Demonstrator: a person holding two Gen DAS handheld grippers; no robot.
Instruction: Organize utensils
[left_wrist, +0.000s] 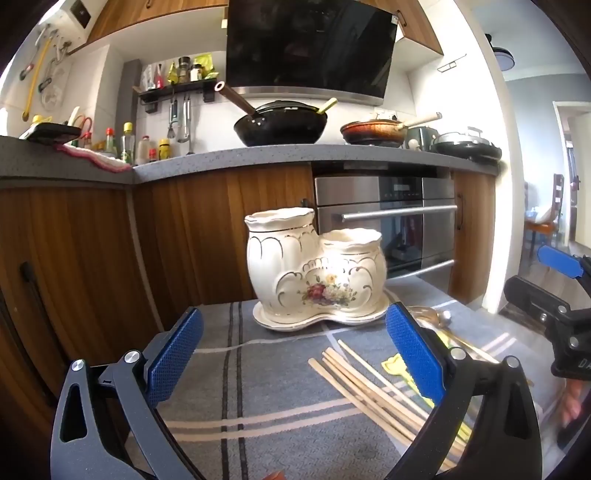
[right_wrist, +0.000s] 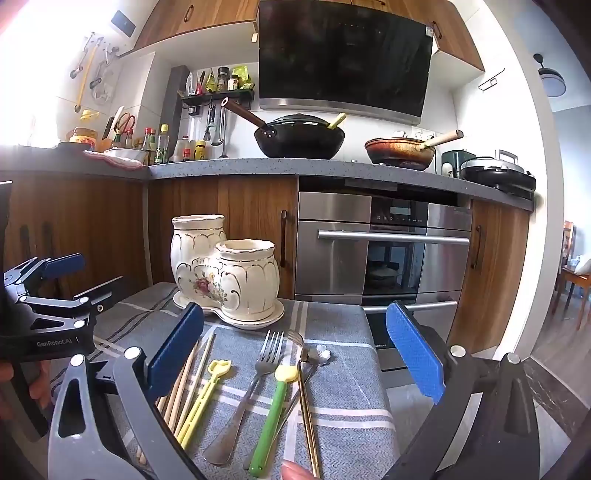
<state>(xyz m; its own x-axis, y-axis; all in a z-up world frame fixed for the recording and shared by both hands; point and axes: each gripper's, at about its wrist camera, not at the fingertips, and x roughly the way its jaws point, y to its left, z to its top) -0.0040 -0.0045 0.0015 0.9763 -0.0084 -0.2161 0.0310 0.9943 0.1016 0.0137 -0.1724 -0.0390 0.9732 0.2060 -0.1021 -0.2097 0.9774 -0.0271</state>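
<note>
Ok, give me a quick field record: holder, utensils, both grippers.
holder: two-cup ceramic utensil holder on its saucer, nothing seen sticking out
surface: grey striped cloth
utensils: wooden chopsticks, steel fork, green-handled utensil, yellow utensil, gold-handled utensil, all flat on cloth
left gripper: open, holding nothing
right gripper: open, above utensils

**Utensils loose beside empty holder**

Cream ceramic holder (right_wrist: 225, 273), two joined pots with floral print, stood upright on its matching saucer, both pots looking empty. In front, flat on the tabletop: wooden chopsticks (right_wrist: 184, 384) bunched together, yellow stick (right_wrist: 203, 398), steel fork (right_wrist: 251, 387), green-handled utensil (right_wrist: 271, 417), gold-handled utensil (right_wrist: 306, 413), the last two overlapping.
</note>
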